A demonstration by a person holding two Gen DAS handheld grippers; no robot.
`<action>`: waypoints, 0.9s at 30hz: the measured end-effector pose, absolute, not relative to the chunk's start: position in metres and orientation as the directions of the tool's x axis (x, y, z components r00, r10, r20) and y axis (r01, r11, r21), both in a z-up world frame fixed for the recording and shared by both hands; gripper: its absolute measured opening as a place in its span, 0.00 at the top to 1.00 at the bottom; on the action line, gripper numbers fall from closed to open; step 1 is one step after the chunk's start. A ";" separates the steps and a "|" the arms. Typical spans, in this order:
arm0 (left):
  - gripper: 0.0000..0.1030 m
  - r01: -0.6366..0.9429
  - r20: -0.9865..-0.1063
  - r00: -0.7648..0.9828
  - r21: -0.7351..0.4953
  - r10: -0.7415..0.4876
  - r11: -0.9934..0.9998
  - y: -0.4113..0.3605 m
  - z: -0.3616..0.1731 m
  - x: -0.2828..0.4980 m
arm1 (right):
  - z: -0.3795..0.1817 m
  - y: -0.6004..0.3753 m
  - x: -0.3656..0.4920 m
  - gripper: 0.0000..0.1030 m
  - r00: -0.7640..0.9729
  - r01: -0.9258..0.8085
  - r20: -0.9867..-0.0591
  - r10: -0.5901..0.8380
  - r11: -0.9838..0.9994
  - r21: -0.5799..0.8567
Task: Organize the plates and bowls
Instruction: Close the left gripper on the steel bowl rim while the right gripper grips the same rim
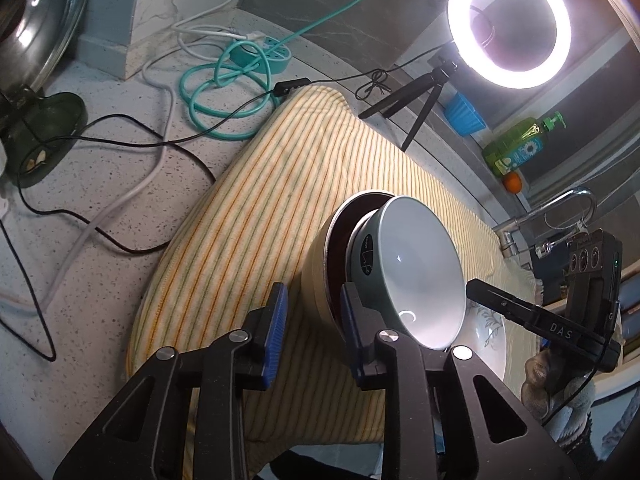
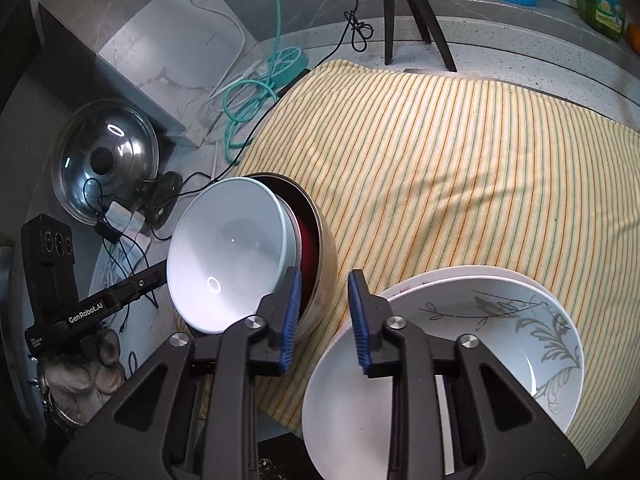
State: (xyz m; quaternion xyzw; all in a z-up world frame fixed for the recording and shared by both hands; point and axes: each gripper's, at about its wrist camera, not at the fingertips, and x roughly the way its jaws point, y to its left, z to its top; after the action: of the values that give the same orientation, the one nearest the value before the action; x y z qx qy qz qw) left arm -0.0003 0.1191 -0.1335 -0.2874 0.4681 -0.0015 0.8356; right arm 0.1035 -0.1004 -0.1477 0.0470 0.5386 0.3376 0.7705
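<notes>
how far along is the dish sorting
Done: teal bowl nested in tan bowl; floral bowl sits on a plate. In hand: left gripper, jaws astride the tan bowl's wall, stack tilted. Left: probably set it upright, perhaps merge the stacks.

"das" is read in white on the arm of the right gripper [image 1: 472, 286]. "genrobot.ai" is read in white on the left gripper [image 2: 160, 280]. bottle label [image 1: 516, 152] print stays illegible.
</notes>
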 end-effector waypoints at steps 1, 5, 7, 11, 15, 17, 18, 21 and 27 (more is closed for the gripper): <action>0.78 -0.264 -0.782 0.559 -0.484 -0.276 0.834 0.119 -0.135 0.001 | -0.149 -0.099 0.104 0.82 0.188 -0.471 -0.801 0.569 0.768 0.435; 0.78 -0.258 -0.784 0.551 -0.484 -0.284 0.836 0.116 -0.138 0.005 | -0.155 -0.093 0.105 0.83 0.176 -0.474 -0.813 0.555 0.772 0.424; 0.78 -0.254 -0.784 0.550 -0.486 -0.288 0.836 0.115 -0.140 0.006 | -0.158 -0.091 0.107 0.85 0.164 -0.471 -0.814 0.557 0.769 0.432; 0.80 -0.249 -0.779 0.556 -0.489 -0.290 0.836 0.116 -0.139 0.010 | -0.161 -0.088 0.109 0.87 0.152 -0.466 -0.813 0.562 0.766 0.443; 0.80 -0.243 -0.784 0.555 -0.473 -0.278 0.847 0.115 -0.138 0.011 | -0.163 -0.087 0.110 0.87 0.144 -0.460 -0.814 0.563 0.766 0.449; 0.81 -0.248 -0.793 0.549 -0.457 -0.265 0.854 0.116 -0.138 0.011 | -0.164 -0.085 0.110 0.87 0.147 -0.466 -0.816 0.559 0.767 0.441; 0.81 -0.250 -0.793 0.547 -0.462 -0.270 0.851 0.117 -0.139 0.010 | -0.163 -0.085 0.109 0.87 0.147 -0.467 -0.817 0.558 0.767 0.440; 0.81 -0.247 -0.800 0.536 -0.454 -0.269 0.856 0.117 -0.140 0.011 | -0.164 -0.083 0.109 0.87 0.147 -0.469 -0.817 0.557 0.767 0.438; 0.82 -0.238 -0.805 0.526 -0.450 -0.275 0.861 0.116 -0.140 0.013 | -0.165 -0.083 0.110 0.87 0.144 -0.468 -0.816 0.560 0.765 0.442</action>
State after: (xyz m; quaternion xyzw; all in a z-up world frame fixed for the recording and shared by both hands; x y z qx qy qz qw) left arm 0.0127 0.1157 -0.1405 -0.2635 0.4869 -0.0112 0.8327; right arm 0.1098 -0.0829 -0.1647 0.0408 0.5588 0.3402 0.7552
